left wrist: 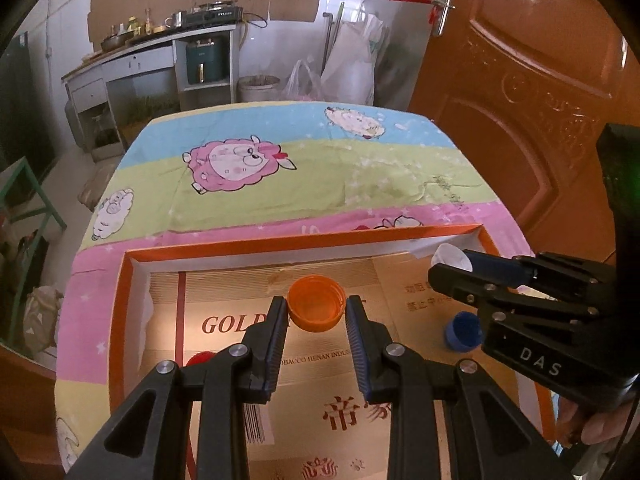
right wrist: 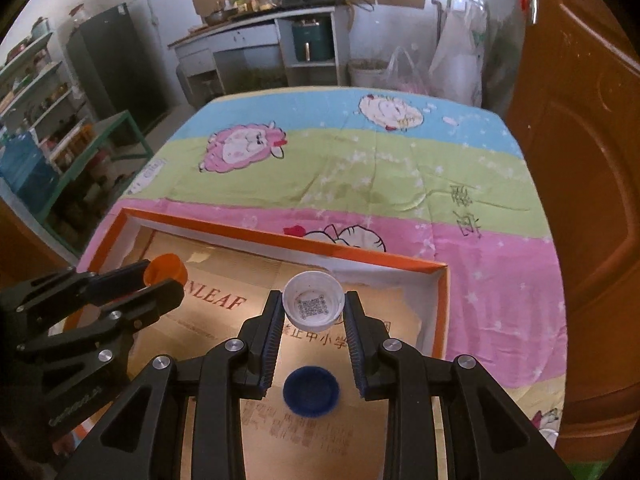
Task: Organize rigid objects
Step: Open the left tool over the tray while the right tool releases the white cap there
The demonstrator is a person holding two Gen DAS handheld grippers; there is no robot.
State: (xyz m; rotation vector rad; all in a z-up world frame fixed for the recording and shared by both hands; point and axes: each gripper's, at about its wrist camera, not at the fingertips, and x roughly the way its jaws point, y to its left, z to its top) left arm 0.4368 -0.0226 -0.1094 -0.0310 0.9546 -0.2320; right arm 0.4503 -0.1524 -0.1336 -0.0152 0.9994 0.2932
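Note:
My left gripper (left wrist: 316, 307) is shut on an orange bottle cap (left wrist: 316, 302), held open side up above the floor of a shallow orange-rimmed cardboard box (left wrist: 280, 242). My right gripper (right wrist: 313, 303) is shut on a white bottle cap (right wrist: 313, 299) with a printed code inside, over the box's right part. In the right wrist view the left gripper (right wrist: 158, 280) and the orange cap (right wrist: 165, 267) show at the left. A blue cap (right wrist: 311, 391) lies on the box floor under the right gripper. A red cap (left wrist: 200, 359) peeks out behind my left fingers.
The box (right wrist: 280, 242) lies on a table under a striped sheep-print cloth (left wrist: 320, 184). An orange-brown door (left wrist: 520, 80) stands close on the right. A counter with cookware, bags and shelves are farther back.

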